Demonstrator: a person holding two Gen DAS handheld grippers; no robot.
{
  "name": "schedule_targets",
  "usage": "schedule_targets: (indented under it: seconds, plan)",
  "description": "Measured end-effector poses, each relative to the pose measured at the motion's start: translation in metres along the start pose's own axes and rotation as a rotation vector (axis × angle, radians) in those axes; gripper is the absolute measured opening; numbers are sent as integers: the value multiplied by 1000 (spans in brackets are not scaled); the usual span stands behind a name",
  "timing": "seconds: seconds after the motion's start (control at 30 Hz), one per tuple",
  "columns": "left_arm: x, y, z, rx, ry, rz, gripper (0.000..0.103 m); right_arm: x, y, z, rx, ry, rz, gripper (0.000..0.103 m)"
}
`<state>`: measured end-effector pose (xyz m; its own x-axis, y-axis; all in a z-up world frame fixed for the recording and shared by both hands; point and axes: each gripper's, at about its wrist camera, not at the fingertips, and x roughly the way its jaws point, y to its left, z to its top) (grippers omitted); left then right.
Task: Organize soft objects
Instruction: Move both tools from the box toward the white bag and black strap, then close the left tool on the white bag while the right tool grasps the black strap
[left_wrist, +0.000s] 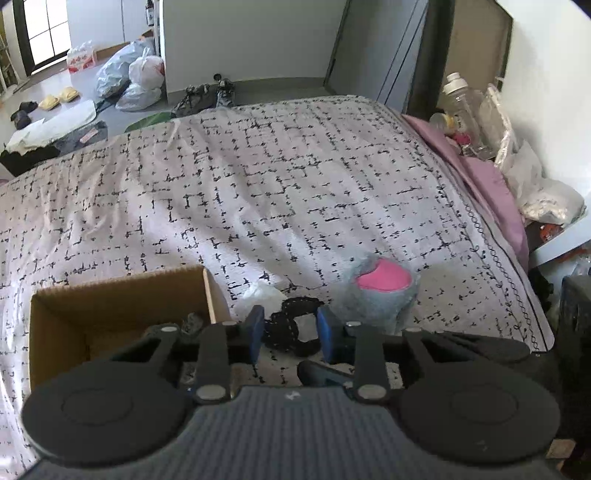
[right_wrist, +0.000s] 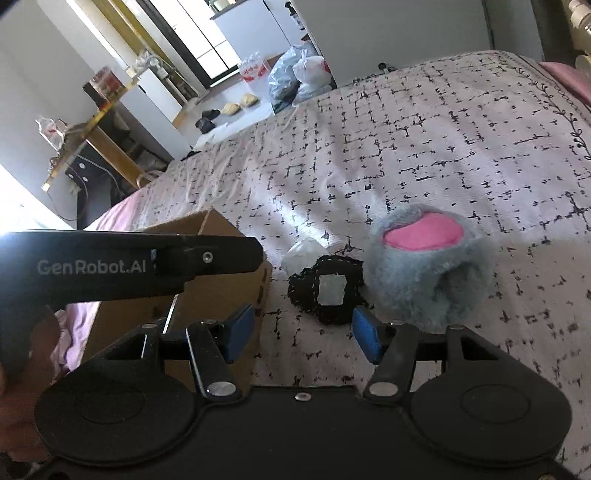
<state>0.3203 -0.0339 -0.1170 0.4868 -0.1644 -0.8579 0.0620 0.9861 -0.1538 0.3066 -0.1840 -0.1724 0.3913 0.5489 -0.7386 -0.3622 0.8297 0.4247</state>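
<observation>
closest to the left wrist camera, the left gripper (left_wrist: 290, 338) sits low over the bedspread (left_wrist: 258, 184) with its blue pads spread apart and nothing between them. a black knitted piece (left_wrist: 291, 330) lies on the cover just past the fingertips, in line with the gap but not clamped. it has a square opening through which something pale shows. a small white crumpled item (left_wrist: 260, 293) rests just behind it, touching or nearly touching its far edge. to the right of both sits a grey fluffy plush (left_wrist: 380, 295) with a pink patch on top, close beside the knitted piece.

a cardboard box (left_wrist: 122, 291) stands open on the bed to the left of the gripper. something dark lies in its near right corner, too hidden by the gripper's linkage to make out.

from the right wrist view, the right gripper (right_wrist: 303, 332) is also spread wide and holds nothing. its right pad is just short of the black knitted piece (right_wrist: 325, 288), with the grey fluffy plush (right_wrist: 424, 266) further right and the white crumpled item (right_wrist: 301, 253) behind. the cardboard box (right_wrist: 218, 280) is at the left, and the body of the left gripper crosses in front of it from the left edge.

beyond the bed, plastic bags (left_wrist: 129, 74) and slippers (left_wrist: 59, 98) lie on the floor, and bottles (left_wrist: 461, 99) stand beside the bed at the right.
</observation>
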Motion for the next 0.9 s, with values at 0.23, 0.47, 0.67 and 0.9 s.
schedule_targets:
  seconds: [0.23, 0.47, 0.67, 0.9]
  plan:
    - [18, 2, 2, 12, 37, 29, 27, 21, 8, 5, -57, 21, -40, 57]
    - [32, 1, 5, 33, 74, 42, 27, 38, 5, 6, -89, 33, -64, 48]
    - [42, -4, 11, 76, 91, 55, 27, 38, -10, 2, -22, 48, -25, 19]
    - [55, -15, 18, 150, 124, 103, 28, 19, -22, -9, 35, 42, -13, 18]
